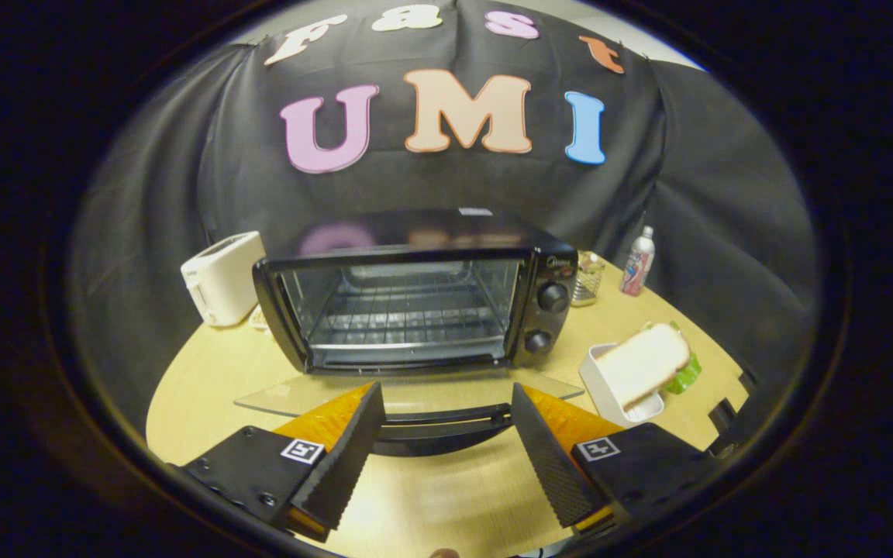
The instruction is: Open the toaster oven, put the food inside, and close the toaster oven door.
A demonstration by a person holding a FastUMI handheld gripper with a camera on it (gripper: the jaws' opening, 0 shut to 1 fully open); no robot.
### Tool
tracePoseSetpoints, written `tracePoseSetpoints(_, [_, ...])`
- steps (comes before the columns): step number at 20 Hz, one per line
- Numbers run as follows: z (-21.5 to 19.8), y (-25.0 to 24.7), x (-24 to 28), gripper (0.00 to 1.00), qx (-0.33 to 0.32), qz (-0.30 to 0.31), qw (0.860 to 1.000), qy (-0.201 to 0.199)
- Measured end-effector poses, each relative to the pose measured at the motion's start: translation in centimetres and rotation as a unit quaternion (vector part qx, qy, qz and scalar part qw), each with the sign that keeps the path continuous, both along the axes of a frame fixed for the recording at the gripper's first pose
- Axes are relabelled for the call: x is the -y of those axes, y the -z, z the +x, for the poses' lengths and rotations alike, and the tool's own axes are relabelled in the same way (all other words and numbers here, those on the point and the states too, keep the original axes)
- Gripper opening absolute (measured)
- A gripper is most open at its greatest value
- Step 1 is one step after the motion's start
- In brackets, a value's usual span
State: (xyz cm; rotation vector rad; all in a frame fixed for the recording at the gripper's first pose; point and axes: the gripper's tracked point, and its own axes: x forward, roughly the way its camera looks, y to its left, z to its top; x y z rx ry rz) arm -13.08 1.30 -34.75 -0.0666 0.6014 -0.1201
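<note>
We have the oven (415, 298) open at twelve o'clock from the tongs (443, 434). Its glass door (408, 394) lies folded down flat toward us over the desk (206, 387), and the door handle (439, 426) sits right between our two fingers, which stand wide apart and hold nothing; we cannot tell whether either finger touches the handle. Inside, the wire rack (404, 314) is bare, so by our reckoning the door step is finished and the food step comes next.

The relation that matters: the sandwich (644, 364) lies at about two o'clock from the tongs, just beyond our right finger (551, 457) and beside the right end of the lowered door. It leans in a small white tray (598, 384), tilted, with its long axis running from lower left up to upper right, roughly from the tongs' side toward the far desk edge, and green lettuce (687, 376) shows at its outer edge.

We judge the coming move to be a swing rightward off the handle, then a turn of the wrist so the fingers straddle the bread across its thin side and not along its length.

A white toaster (222, 277) stands at ten o'clock and a bottle (638, 262) at one o'clock, both well clear of that path.
</note>
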Motion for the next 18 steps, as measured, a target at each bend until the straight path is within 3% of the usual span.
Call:
tracePoseSetpoints(11, [-2.2,7.5,0.7,1.0,-0.084,-0.002,0.996,0.009])
tracePoseSetpoints(18, [-1.3,6.9,0.9,1.0,-0.076,0.014,0.997,0.01])
